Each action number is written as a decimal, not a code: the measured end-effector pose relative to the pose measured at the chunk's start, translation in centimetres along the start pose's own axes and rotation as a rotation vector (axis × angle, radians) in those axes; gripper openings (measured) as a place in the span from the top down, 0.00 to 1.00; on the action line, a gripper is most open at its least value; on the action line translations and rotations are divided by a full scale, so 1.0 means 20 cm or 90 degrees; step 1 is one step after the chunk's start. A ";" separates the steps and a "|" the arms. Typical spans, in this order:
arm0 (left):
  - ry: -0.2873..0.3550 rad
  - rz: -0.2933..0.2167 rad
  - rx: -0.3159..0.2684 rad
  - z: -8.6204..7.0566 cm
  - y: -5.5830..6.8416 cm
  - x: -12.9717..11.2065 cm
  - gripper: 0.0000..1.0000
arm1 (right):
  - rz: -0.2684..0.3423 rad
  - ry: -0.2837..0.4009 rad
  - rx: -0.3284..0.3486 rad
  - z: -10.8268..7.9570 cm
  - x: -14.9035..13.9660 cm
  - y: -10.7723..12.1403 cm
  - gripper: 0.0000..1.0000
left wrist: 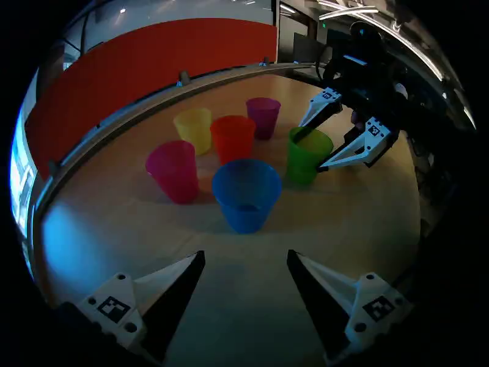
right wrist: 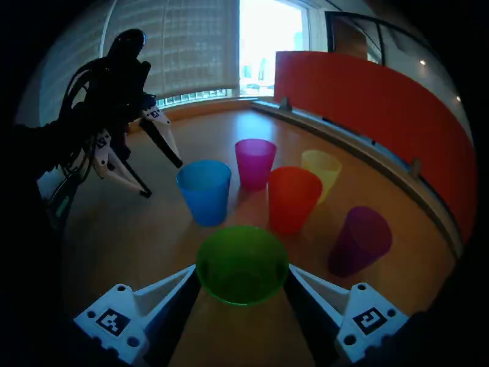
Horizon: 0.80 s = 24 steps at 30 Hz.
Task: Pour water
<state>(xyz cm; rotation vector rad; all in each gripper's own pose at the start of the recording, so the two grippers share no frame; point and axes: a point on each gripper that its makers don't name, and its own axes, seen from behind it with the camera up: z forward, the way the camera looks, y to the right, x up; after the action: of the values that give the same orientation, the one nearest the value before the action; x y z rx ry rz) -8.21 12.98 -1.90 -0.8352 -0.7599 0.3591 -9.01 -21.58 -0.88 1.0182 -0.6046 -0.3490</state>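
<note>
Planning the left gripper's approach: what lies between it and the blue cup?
Nothing; in the left gripper view, the table between the left gripper and the blue cup is bare.

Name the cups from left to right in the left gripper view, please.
pink cup, yellow cup, orange cup, purple cup, green cup. The blue cup stands in front, across orange and purple, so I leave it out.
</note>
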 end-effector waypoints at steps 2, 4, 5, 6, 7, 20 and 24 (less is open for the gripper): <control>0.002 0.000 0.001 -0.01 0.00 0.00 0.00 | 0.003 0.001 -0.003 0.00 0.00 0.00 0.06; 0.004 -0.003 0.002 -0.01 0.00 0.01 0.00 | 0.012 0.002 -0.008 -0.01 -0.01 0.00 0.02; 0.005 -0.004 0.003 -0.01 0.00 0.01 0.00 | 0.016 0.003 -0.010 -0.01 -0.01 0.01 0.01; 0.006 -0.004 0.004 -0.02 0.00 0.01 0.00 | 0.019 0.001 -0.011 -0.02 -0.01 0.01 0.01; 0.007 -0.005 0.006 -0.03 0.00 0.01 0.00 | 0.021 -0.001 -0.013 -0.02 -0.02 0.01 0.01; 0.037 -0.033 0.042 -0.13 -0.04 0.00 0.00 | 0.028 0.012 -0.057 -0.21 -0.08 0.00 0.00; 0.058 -0.041 0.066 -0.18 -0.05 0.01 0.00 | 0.034 0.023 -0.076 -0.29 -0.10 0.00 0.00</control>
<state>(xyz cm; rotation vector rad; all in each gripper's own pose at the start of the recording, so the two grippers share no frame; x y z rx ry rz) -5.46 10.46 -2.63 -0.7224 -0.6767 0.2987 -6.94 -16.50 -3.81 0.8910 -0.5701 -0.3156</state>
